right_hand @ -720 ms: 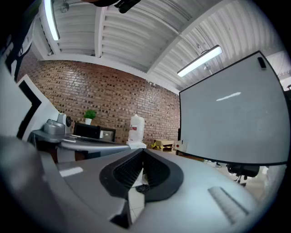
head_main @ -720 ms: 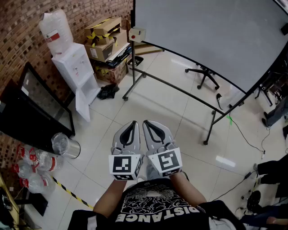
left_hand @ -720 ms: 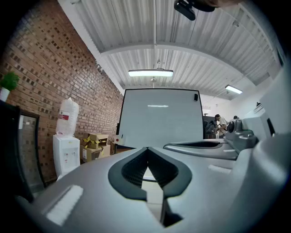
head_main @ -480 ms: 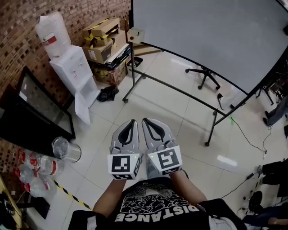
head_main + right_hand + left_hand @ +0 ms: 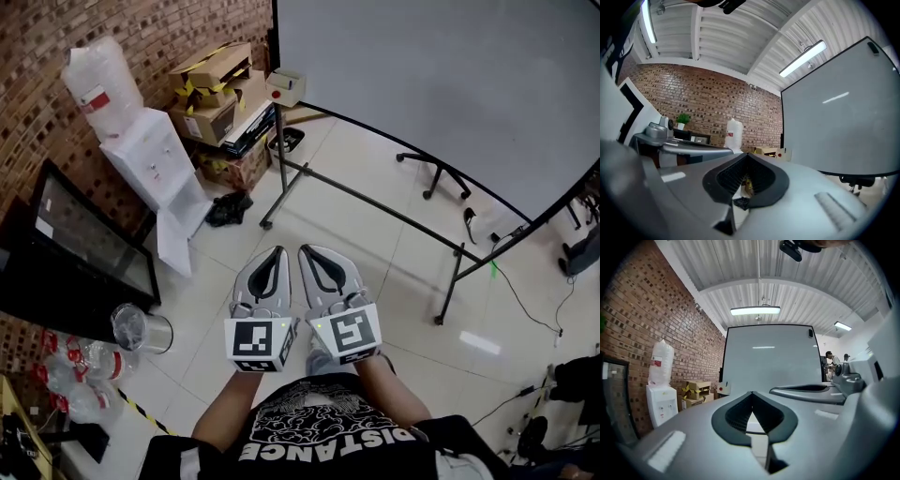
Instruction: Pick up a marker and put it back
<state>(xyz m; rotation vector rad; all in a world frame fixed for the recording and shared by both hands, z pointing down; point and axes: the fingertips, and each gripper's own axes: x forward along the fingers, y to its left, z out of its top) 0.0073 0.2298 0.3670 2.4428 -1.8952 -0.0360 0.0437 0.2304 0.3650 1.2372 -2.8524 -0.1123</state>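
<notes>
Since no marker shows in any of our views, our first risk is heading for the wrong spot. At far left the water dispenser (image 5: 155,159) and the cardboard boxes (image 5: 220,94) against the brick wall (image 5: 141,37) offer nothing of the kind. The small white box (image 5: 286,86) on the whiteboard's left post is our best guess for where a marker is kept, though we cannot see into it.

Near us, the left hand-held gripper (image 5: 272,258) is held at chest height over the floor (image 5: 375,262), its jaws closed tip to tip on nothing. Just beside it on the right, almost touching, the right hand-held gripper (image 5: 311,253) is in the same state, closed and empty. Both would have to spread before any grasp, or they would simply knock a marker away.

So the marker, wherever it lies, is well apart from both, probably far ahead by the whiteboard (image 5: 441,84). Walking there, we could catch a foot on the stand's low bar (image 5: 375,202) or, further right, on the cable (image 5: 521,292) across the floor.
</notes>
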